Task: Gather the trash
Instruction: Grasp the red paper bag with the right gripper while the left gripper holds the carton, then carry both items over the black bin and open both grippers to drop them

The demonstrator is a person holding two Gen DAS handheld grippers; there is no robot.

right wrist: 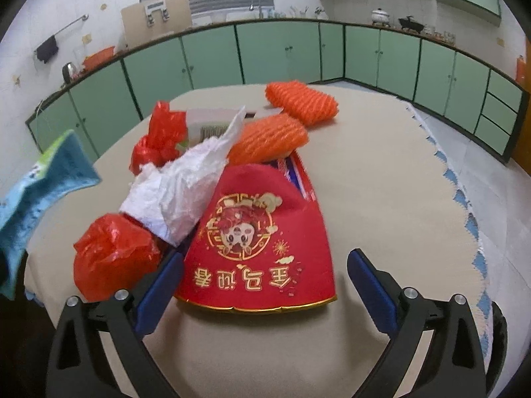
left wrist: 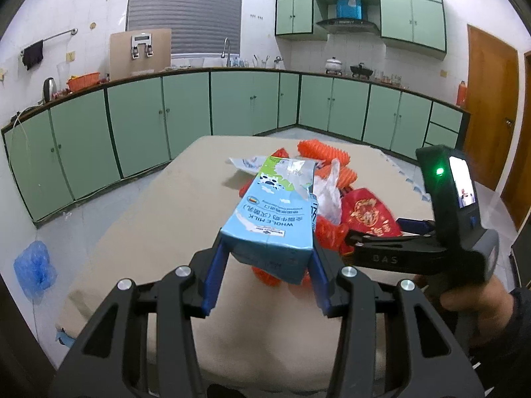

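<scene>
Left tool [left wrist: 267, 265] clamped across milk carton [left wrist: 273, 209], lifted over surface [left wrist: 159, 219] centre; looked light, crushable, best pinched at base. Right tool [right wrist: 265, 293] gaped around red packet [right wrist: 262, 245]

So the table [right wrist: 381, 172] has a plain beige top and the trash sits bunched up in 1 pile around the middle. There's a red paper bag [right wrist: 262, 242] with gold print lying flat, 2 orange foam nets [right wrist: 268, 137] behind it, crumpled white plastic [right wrist: 179, 192], and 2 wads of red plastic [right wrist: 113, 258] on the left side.
</scene>
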